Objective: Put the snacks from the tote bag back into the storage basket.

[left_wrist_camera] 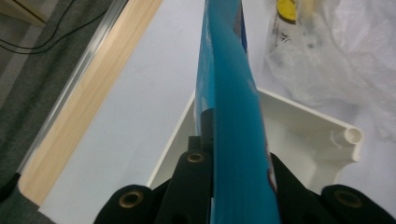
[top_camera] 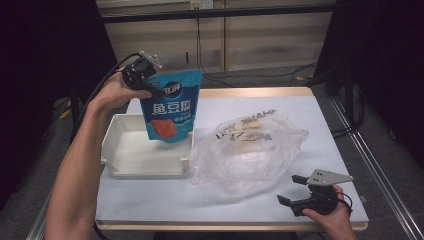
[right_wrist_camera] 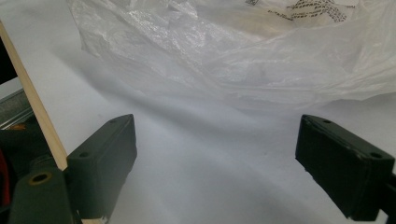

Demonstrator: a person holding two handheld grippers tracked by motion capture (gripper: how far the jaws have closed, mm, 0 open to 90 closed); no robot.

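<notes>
A blue snack pouch [top_camera: 170,107] with white lettering and a red picture hangs upright over the white tray [top_camera: 125,165] at the table's left. My left gripper [top_camera: 154,91] is shut on the pouch's top left corner, held up by the hand. In the left gripper view the pouch [left_wrist_camera: 233,116] runs edge-on between the black jaws of my left gripper [left_wrist_camera: 211,140], with the tray [left_wrist_camera: 303,126] below it. My right gripper [top_camera: 290,189] rests open near the table's front right, nothing between its fingers. In its own view the right gripper [right_wrist_camera: 217,140] faces the bag.
A crumpled clear plastic bag [top_camera: 250,150] with black print lies mid-table, right of the tray, touching its corner. Something yellow [left_wrist_camera: 286,9] shows inside the bag [left_wrist_camera: 345,56]. The bag [right_wrist_camera: 233,56] lies just beyond the right jaws. The wooden table edge [top_camera: 230,226] runs along the front.
</notes>
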